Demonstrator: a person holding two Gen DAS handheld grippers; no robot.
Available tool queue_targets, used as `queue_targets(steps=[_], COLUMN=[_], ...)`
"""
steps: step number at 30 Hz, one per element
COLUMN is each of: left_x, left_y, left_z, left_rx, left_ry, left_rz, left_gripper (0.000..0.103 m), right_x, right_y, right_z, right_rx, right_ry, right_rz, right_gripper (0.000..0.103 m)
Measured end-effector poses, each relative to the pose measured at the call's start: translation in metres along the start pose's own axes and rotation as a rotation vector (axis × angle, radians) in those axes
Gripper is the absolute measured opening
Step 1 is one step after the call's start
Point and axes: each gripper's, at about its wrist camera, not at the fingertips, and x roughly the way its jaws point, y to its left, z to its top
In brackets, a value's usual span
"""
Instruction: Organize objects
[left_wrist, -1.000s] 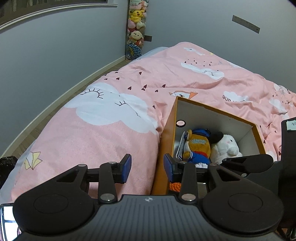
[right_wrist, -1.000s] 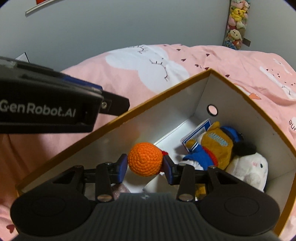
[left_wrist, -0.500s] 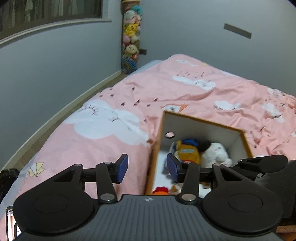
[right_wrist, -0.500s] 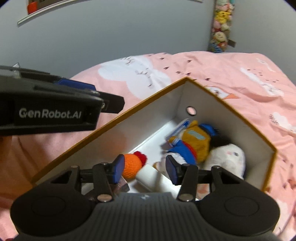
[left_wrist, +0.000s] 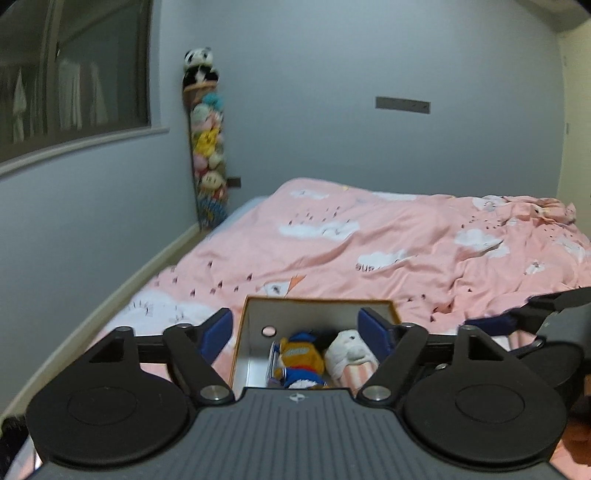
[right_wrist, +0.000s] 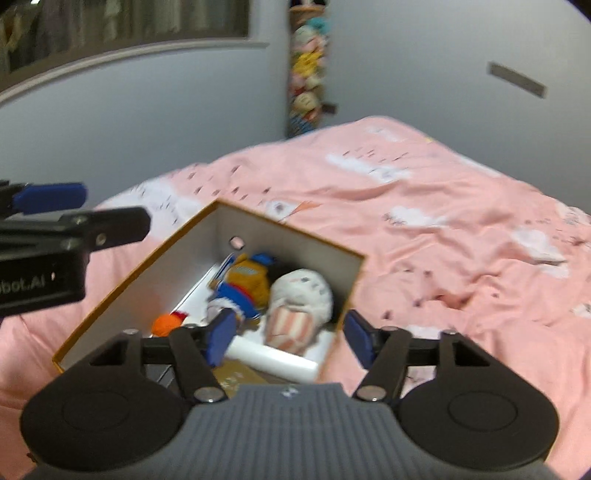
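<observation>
An orange-rimmed cardboard box (right_wrist: 177, 254) with white inside walls lies on the pink bed. It holds an orange crochet ball (right_wrist: 165, 324), a duck plush in blue and orange (right_wrist: 245, 282), a white plush (right_wrist: 301, 299) and a white tube (right_wrist: 271, 357). My right gripper (right_wrist: 286, 334) is open and empty above the box's near end. My left gripper (left_wrist: 295, 329) is open and empty, raised over the box (left_wrist: 255, 314); the duck plush (left_wrist: 299, 356) and white plush (left_wrist: 347, 349) show between its fingers.
The pink cloud-print duvet (left_wrist: 388, 251) covers the bed around the box. A tall hanging column of plush toys (left_wrist: 207, 155) stands in the far corner by the grey wall. A window (left_wrist: 74, 81) is on the left wall. The left gripper (right_wrist: 48, 236) shows at the right wrist view's left edge.
My right gripper opened and let go of the orange crochet ball, which now lies in the box. Both grippers opened wider and pulled up and back from the box.
</observation>
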Motion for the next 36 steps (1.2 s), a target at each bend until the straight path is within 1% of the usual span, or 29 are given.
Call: queue_targets(steps=[1, 3, 5, 7, 11, 13, 15, 18, 23, 29, 36], left_x=[-0.005, -0.014, -0.02, -0.024, -0.024, -0.022, -0.021, -0.013, 0.001, 0.009, 0.021], left_y=[-0.004, -0.011, -0.017, -0.022, -0.031, -0.035, -0.036, -0.036, -0.033, -0.023, -0.017], left_z=[0.001, 0.003, 0.005, 0.004, -0.002, -0.008, -0.015, -0.026, -0.044, -0.066, -0.085], left_rx=[0.014, 0.038, 0.057, 0.07, 0.084, 0.094, 0.098, 0.074, 0.051, 0.029, 0.0], left_ry=[-0.014, -0.033, -0.039, -0.046, -0.015, 0.014, 0.051, 0.107, 0.217, 0.275, 0.321], left_rz=[0.002, 0.004, 0.0, -0.006, 0.001, 0.005, -0.006, -0.015, 0.028, 0.031, 0.042], left_gripper=[0.092, 0.094, 0.094, 0.094, 0.094, 0.094, 0.094, 0.094, 0.094, 0.094, 0.094], right_x=[-0.009, -0.025, -0.04, -0.052, -0.067, -0.067, -0.065, -0.062, -0.05, -0.04, -0.028], right_y=[-0.003, -0.007, -0.011, -0.011, -0.015, -0.017, -0.016, -0.015, -0.017, -0.017, -0.005], right_z=[-0.002, -0.006, -0.012, -0.017, -0.031, -0.038, -0.047, -0.061, -0.075, -0.083, -0.087], right_rx=[0.016, 0.047, 0.071, 0.087, 0.129, 0.14, 0.145, 0.155, 0.204, 0.238, 0.209], right_ry=[-0.022, -0.072, -0.11, -0.137, -0.168, -0.154, -0.132, -0.105, -0.047, -0.026, 0.011], right_rz=[-0.012, -0.042, -0.07, -0.09, -0.081, -0.078, -0.1, -0.104, -0.097, -0.089, -0.069], right_gripper=[0.085, 0.09, 0.091, 0.096, 0.099, 0.099, 0.099, 0.099, 0.099, 0.099, 0.099])
